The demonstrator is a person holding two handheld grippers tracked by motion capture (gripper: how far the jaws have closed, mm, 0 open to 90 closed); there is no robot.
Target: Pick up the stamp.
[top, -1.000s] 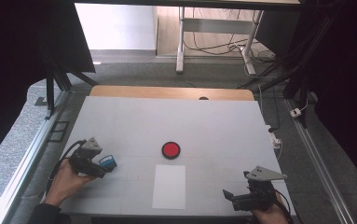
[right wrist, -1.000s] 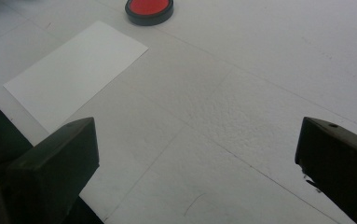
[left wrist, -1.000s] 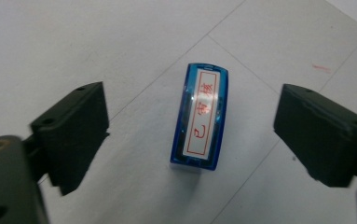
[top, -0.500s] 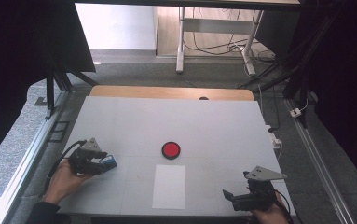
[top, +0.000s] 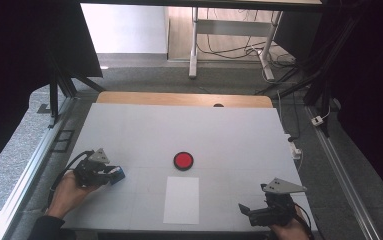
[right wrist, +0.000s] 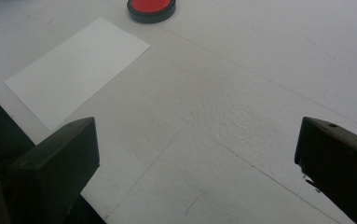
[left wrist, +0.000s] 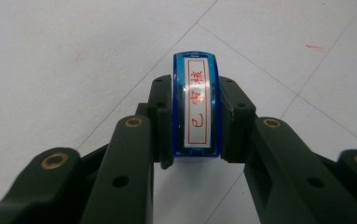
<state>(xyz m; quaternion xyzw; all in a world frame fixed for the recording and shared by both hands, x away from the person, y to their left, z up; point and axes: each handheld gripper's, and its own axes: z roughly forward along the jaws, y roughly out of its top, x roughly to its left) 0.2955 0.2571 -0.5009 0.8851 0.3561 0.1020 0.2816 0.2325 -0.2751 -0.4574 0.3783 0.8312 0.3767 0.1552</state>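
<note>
A blue stamp [left wrist: 195, 107] with a white label printed in red characters stands on the white table [top: 229, 135] at the front left. My left gripper [left wrist: 195, 100] has just been closing, and its pads now press both sides of the stamp [top: 119, 174]. In the high view the left gripper [top: 113, 174] lies low in the person's hand. My right gripper [top: 244, 210] rests near the front right edge, and its jaws [right wrist: 197, 163] stand wide apart with only bare table between them.
A round red ink pad [top: 183, 160] in a black case sits mid-table. A white sheet of paper [top: 181, 199] lies just in front of it. Both show in the right gripper view, the ink pad [right wrist: 151, 7] beyond the paper [right wrist: 76, 70].
The left gripper's jaws have closed onto the blue stamp, which stayed where it was. The right gripper has not moved.
</note>
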